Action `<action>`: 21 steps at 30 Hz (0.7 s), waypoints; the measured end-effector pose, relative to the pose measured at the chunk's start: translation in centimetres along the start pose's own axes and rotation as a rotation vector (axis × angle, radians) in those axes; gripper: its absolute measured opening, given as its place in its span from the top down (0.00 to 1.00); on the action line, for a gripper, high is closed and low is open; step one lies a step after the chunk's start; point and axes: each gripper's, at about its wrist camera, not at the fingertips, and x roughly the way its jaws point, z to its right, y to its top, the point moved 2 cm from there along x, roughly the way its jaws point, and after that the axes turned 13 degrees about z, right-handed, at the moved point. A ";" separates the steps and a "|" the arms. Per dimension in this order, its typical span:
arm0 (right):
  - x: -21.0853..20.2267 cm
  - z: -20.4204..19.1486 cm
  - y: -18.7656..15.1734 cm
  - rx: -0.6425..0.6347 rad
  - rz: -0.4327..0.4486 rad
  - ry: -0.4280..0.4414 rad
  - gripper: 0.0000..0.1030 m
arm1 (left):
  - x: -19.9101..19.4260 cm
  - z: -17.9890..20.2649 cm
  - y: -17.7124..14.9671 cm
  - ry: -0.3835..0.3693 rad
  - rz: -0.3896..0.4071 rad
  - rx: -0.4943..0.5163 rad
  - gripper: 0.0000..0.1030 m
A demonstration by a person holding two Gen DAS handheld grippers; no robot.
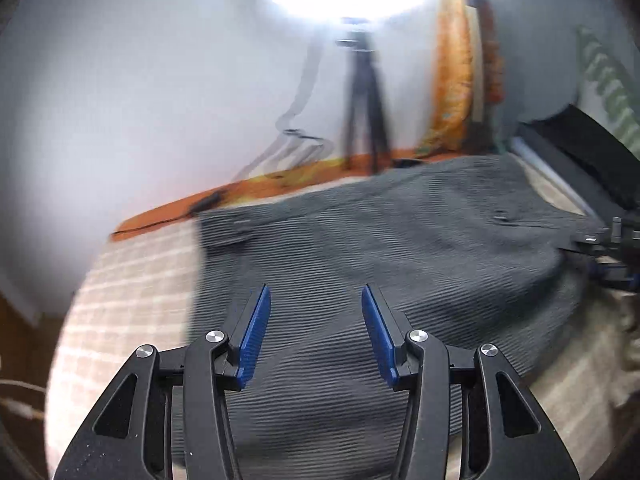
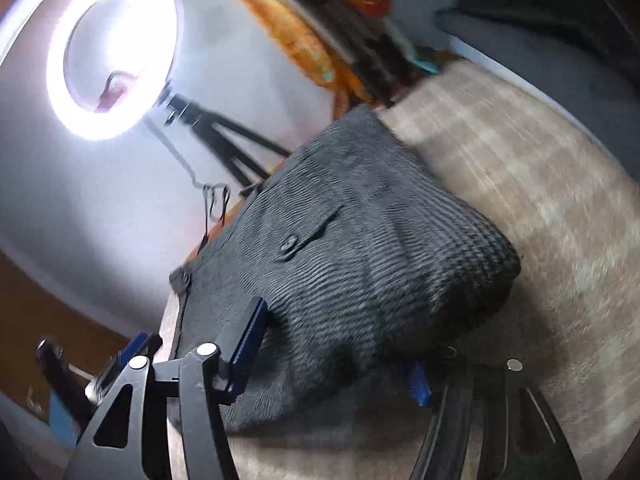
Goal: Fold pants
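While the folded dark grey ribbed pants (image 1: 380, 240) lie on the checked beige bed (image 1: 132, 280), lift both tongs clear: left tongs (image 1: 316, 336) half-open, empty; right tongs (image 2: 336, 356) parted around the near fold, not gripping.

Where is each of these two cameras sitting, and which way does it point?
Left wrist: on the left gripper, looking down along its open blue fingers at the grey pants on the checked bed; the right gripper shows at the right edge.
Right wrist: on the right gripper, jaws apart around a pants fold; the left gripper shows lower left.
Shared: pants, bed, ring light, tripod.
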 end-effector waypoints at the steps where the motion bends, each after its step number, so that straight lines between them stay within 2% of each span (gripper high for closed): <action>1: 0.2 0.4 0.0 0.021 0.016 -0.006 0.33 | 0.4 0.9 0.0 -0.014 -0.003 0.008 0.54; 5: 0.5 0.7 0.5 0.061 0.066 -0.008 0.33 | 2.6 3.9 -0.8 -0.035 -0.031 0.062 0.54; 8: 1.1 -0.2 0.7 0.007 0.050 -0.016 0.64 | 4.8 5.0 -2.1 -0.028 -0.106 0.122 0.54; 11: 0.7 -2.2 1.5 -0.108 0.063 -0.020 0.73 | 4.7 4.5 -2.1 -0.044 -0.099 0.090 0.54; 13: 0.4 -3.1 1.9 -0.138 0.073 -0.014 0.76 | 4.6 3.8 -2.2 -0.052 -0.108 0.060 0.53; 17: 0.2 -3.6 2.3 -0.125 0.069 -0.021 0.78 | 4.4 1.9 -2.3 -0.021 -0.135 0.036 0.51; 19: 0.1 -2.7 2.3 -0.078 0.069 -0.018 0.79 | 4.4 0.2 -2.7 0.001 -0.165 -0.046 0.45; 21: 0.2 -1.2 1.9 -0.034 0.045 -0.032 0.80 | 4.3 -1.8 -3.2 0.021 -0.192 -0.114 0.45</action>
